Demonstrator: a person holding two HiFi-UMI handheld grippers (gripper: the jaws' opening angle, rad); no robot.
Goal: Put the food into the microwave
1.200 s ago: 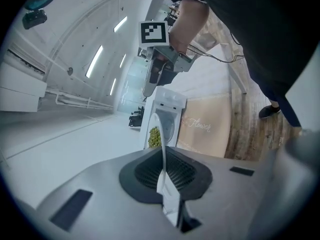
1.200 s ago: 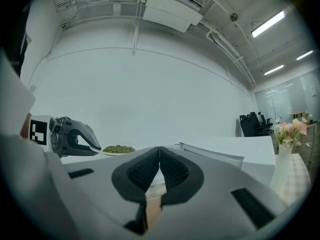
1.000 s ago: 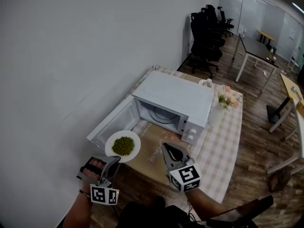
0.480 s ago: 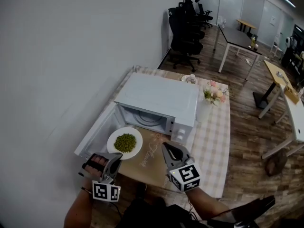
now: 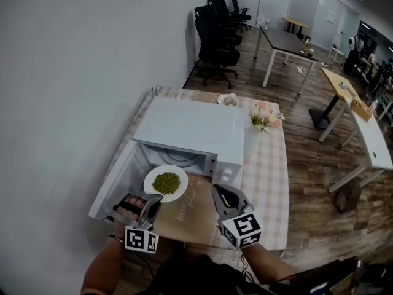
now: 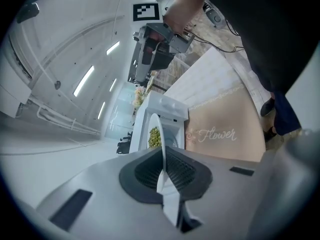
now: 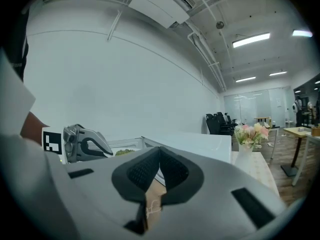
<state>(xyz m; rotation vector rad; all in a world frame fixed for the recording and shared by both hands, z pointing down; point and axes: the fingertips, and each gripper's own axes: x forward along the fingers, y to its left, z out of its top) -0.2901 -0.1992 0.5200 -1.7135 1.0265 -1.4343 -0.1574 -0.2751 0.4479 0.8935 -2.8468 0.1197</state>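
A white plate (image 5: 166, 182) with a heap of green food (image 5: 166, 181) hovers just in front of the cavity of the white microwave (image 5: 187, 131). The microwave's door (image 5: 113, 189) hangs open to the left. My left gripper (image 5: 155, 199) is shut on the plate's near rim. In the left gripper view the plate (image 6: 161, 144) shows edge-on between the pads, and the food (image 6: 154, 136) lies beyond them. My right gripper (image 5: 219, 190) hangs over the brown mat to the right of the plate. Its jaws (image 7: 159, 166) are shut with nothing in them.
The microwave stands on a checked tablecloth (image 5: 270, 165) against the white wall. A brown "Flower" mat (image 5: 190, 208) lies before it. A vase of flowers (image 5: 264, 117) and a small dish (image 5: 228, 99) stand beyond. Office chairs (image 5: 212, 29) and desks (image 5: 288, 45) fill the room behind.
My left gripper has carried the plate forward and slightly down, from beside the open door to the front of the cavity. The right gripper has shifted only a little.
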